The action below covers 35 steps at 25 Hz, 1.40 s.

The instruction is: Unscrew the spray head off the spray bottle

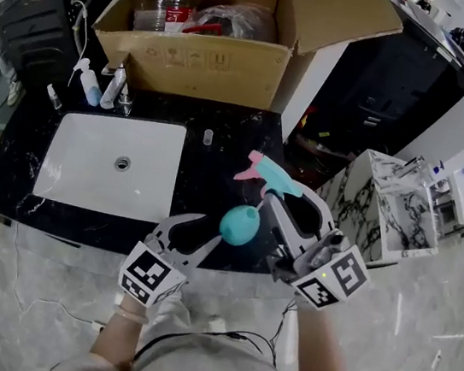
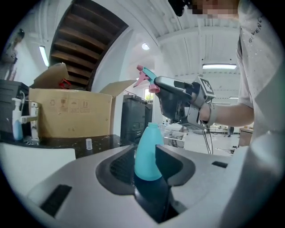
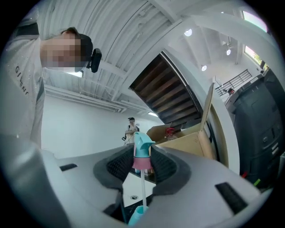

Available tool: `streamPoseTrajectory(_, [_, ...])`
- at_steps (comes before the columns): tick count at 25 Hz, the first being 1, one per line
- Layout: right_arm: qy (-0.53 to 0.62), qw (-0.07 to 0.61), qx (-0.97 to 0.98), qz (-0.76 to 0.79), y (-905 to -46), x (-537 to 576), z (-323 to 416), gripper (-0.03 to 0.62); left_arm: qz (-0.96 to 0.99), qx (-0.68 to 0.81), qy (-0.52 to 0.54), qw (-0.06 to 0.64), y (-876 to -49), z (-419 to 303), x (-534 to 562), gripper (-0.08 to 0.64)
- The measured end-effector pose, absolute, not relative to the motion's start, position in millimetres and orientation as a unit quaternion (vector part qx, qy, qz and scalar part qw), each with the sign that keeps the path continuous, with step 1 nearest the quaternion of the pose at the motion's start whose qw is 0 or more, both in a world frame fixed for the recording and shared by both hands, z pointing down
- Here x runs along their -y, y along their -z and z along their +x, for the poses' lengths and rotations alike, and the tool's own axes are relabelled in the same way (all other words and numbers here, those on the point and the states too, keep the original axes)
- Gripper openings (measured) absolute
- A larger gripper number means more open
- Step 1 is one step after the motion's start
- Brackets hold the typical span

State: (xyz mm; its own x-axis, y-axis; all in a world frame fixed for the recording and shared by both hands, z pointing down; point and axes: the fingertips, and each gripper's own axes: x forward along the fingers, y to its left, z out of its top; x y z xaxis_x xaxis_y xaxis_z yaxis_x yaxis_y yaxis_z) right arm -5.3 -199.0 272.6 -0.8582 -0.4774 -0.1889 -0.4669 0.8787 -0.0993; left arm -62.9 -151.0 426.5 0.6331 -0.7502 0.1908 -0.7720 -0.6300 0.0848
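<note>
A teal spray bottle (image 1: 239, 225) without its head sits between the jaws of my left gripper (image 1: 214, 236), which is shut on its body; its bare neck (image 2: 152, 128) points up. My right gripper (image 1: 275, 197) is shut on the teal spray head (image 1: 264, 172) at its pink collar (image 3: 142, 162), held up and to the right of the bottle. In the right gripper view the head's white tube (image 3: 143, 187) hangs down toward the bottle's neck (image 3: 137, 214); I cannot tell whether its end is inside. From the left gripper view the spray head (image 2: 146, 76) shows well above the bottle (image 2: 148, 151).
Below lies a black counter with a white sink (image 1: 67, 190). An open cardboard box (image 1: 207, 64) stands at the back, with a pump bottle (image 1: 88, 81) and a faucet (image 1: 117, 90) beside it. A small clear cup (image 1: 207, 137) sits on the counter. A marbled stand (image 1: 386, 195) is on the right.
</note>
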Motion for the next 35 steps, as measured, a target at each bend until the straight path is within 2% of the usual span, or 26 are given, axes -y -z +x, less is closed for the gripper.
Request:
streamPoseTrajectory(2, [0.024, 0.113, -0.966, -0.23, -268.2, 198.5, -6.1, 0.126, 0.885, 0.455, -0.066, 0.075, -424.0, -69.2, 148.6, 0.068])
streamPoseTrajectory(4, [0.026, 0.122, -0.968, -0.22, -265.5, 197.2, -5.0, 0.126, 0.871, 0.481, -0.065, 0.074, -422.4, -72.8, 144.0, 0.02])
streamPoseTrajectory(26, [-0.009, 0.183, -0.968, -0.169, -214.7, 181.6, -2.1, 0.126, 0.818, 0.57, -0.069, 0.041, -398.3, -92.7, 100.3, 0.014])
streamPoseTrajectory(35, [-0.019, 0.179, -0.967, -0.178, -212.8, 171.2, 20.4, 0.125, 0.792, 0.606, -0.06, 0.043, -389.7, -101.0, 89.4, 0.006])
